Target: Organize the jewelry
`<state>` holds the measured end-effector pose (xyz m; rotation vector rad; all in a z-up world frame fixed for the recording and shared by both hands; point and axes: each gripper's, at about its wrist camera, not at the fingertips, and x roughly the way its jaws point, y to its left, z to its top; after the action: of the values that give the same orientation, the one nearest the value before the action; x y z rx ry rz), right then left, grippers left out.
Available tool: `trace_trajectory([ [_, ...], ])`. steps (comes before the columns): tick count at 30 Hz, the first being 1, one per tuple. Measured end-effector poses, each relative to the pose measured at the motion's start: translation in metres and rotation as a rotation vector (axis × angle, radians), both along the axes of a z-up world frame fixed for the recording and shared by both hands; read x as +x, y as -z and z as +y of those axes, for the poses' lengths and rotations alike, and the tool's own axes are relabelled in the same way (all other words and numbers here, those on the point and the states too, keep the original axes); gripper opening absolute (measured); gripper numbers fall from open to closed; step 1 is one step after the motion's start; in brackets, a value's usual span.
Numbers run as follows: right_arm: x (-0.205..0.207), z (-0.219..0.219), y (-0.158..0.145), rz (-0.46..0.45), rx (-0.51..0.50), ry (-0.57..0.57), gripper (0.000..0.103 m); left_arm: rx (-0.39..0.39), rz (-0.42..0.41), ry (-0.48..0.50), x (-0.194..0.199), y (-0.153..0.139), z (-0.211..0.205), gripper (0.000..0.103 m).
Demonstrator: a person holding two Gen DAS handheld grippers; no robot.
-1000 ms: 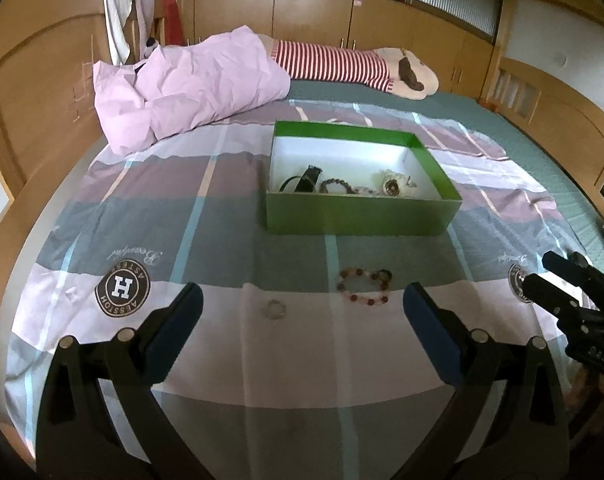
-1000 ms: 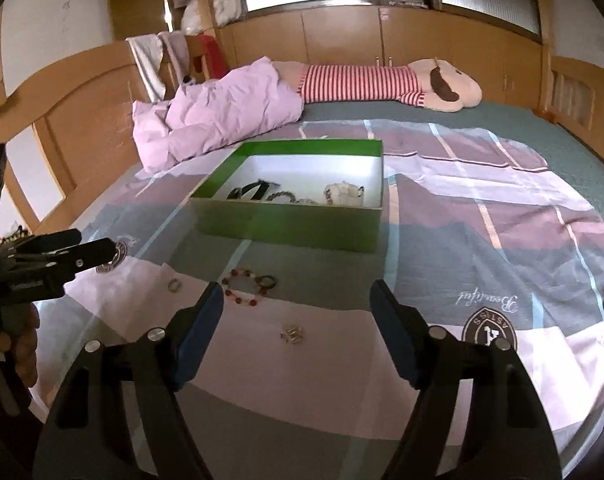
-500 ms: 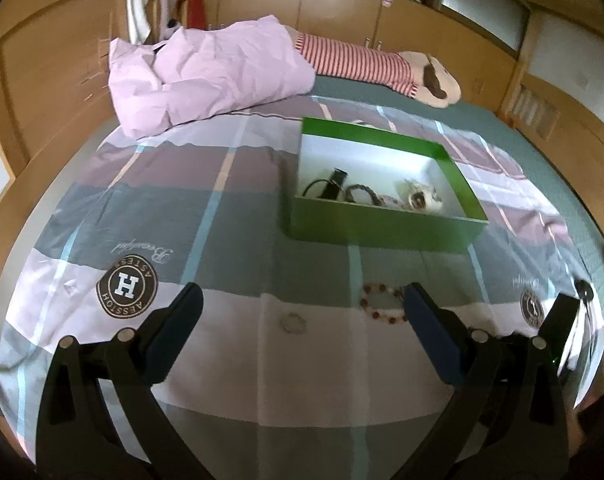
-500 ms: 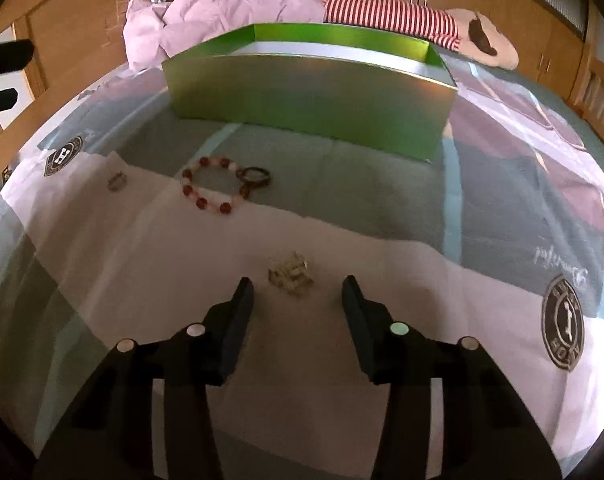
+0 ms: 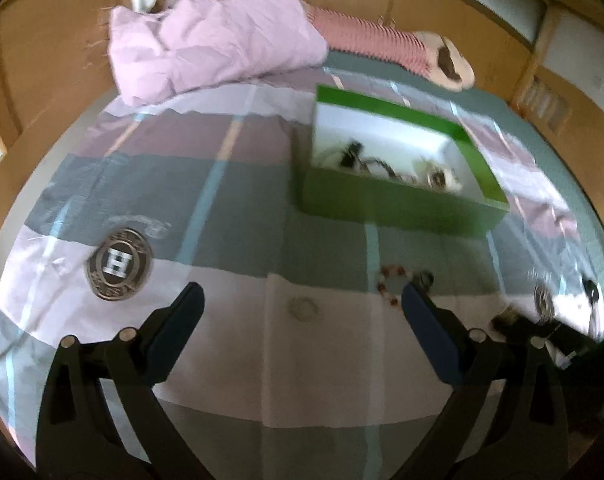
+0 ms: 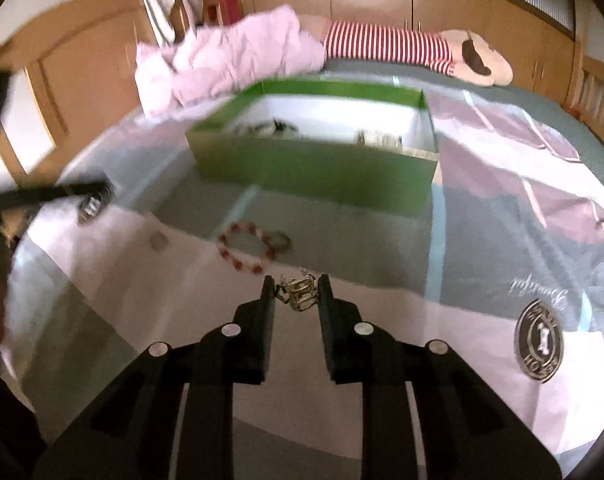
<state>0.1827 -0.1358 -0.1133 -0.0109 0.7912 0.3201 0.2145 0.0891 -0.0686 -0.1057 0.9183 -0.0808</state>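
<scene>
The bed sheet (image 5: 230, 344) lies bare toward the bed's near edge and left side, giving free passage. The green box (image 6: 313, 172) stands across the middle, its walls blocking a low approach. A bead bracelet (image 6: 246, 252) and a thin ring (image 5: 302, 307) lie before it. The pink quilt (image 5: 210, 40) fills the far left corner.

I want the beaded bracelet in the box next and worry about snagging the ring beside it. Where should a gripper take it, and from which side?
Grip the bracelet across its near-left arc of beads, coming down from above with one finger inside the loop and one outside. It lies flat on the sheet, so only its thin band offers a hold. The ring sits against its far-right side, so that side is probably best avoided.
</scene>
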Motion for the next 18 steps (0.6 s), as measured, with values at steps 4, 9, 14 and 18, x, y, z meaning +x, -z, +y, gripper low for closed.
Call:
trace_trajectory([
  [4,-0.006,-0.006,-0.019,-0.027,0.027,-0.017,0.021,0.083,0.025,0.031,0.0,0.027,-0.018,0.08],
  [9,-0.007,-0.003,-0.023,-0.02,0.036,-0.052,0.021,0.158,0.077,0.047,0.005,0.063,-0.023,0.075],
  [14,-0.008,-0.001,-0.025,-0.015,0.048,-0.074,0.021,0.164,0.08,0.029,0.012,0.088,-0.015,0.073],
  [18,-0.007,0.0,-0.027,-0.01,0.054,-0.081,0.021,0.168,0.034,0.009,0.018,0.087,-0.014,0.056],
])
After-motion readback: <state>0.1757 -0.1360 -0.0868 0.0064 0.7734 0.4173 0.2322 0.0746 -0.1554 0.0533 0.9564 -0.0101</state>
